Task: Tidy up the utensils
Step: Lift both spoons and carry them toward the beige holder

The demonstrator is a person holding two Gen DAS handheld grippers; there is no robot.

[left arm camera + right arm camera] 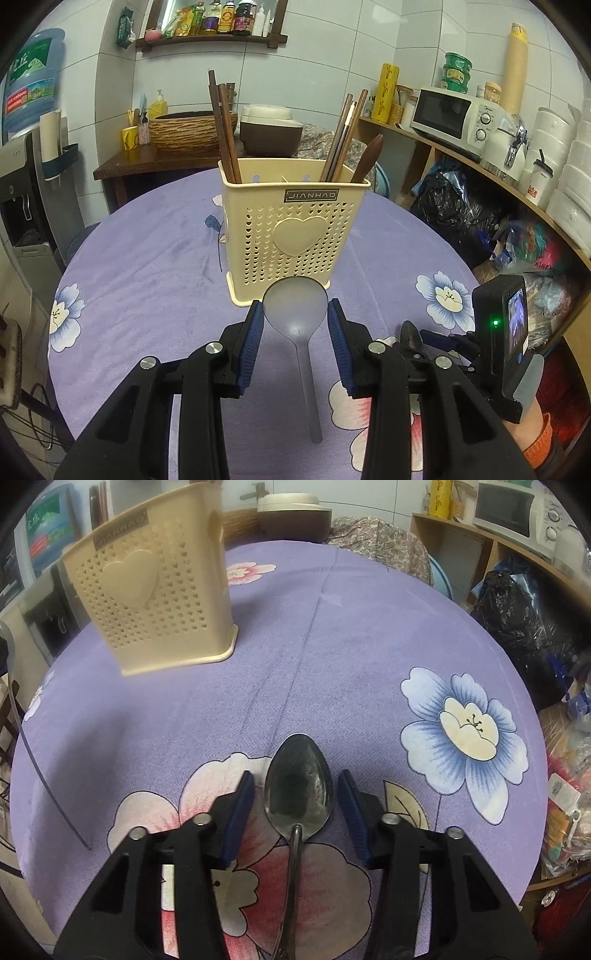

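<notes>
Left wrist view: the left gripper [295, 314] hangs low over the purple tablecloth [147, 266], jaws spread around the translucent ladle [297, 314], holding nothing, the cream utensil holder [291, 229] just beyond. The right gripper [296, 786] likewise gapes around the metal spoon [299, 790], gripping nothing.

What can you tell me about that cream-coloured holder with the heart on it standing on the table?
The cream holder looks like moulded plastic, roughly box-shaped, its front wall pierced with rows of tiny heart holes around one large raised heart, under a dark JIANHAO label. It stands upright on the purple flowered tablecloth on a flared base. Inside, dark wooden chopsticks lean at the left, more chopsticks and a brown wooden handle at the right. A translucent ladle lies just in front of its base; whether they touch is unclear. Neither gripper touches it.
</notes>
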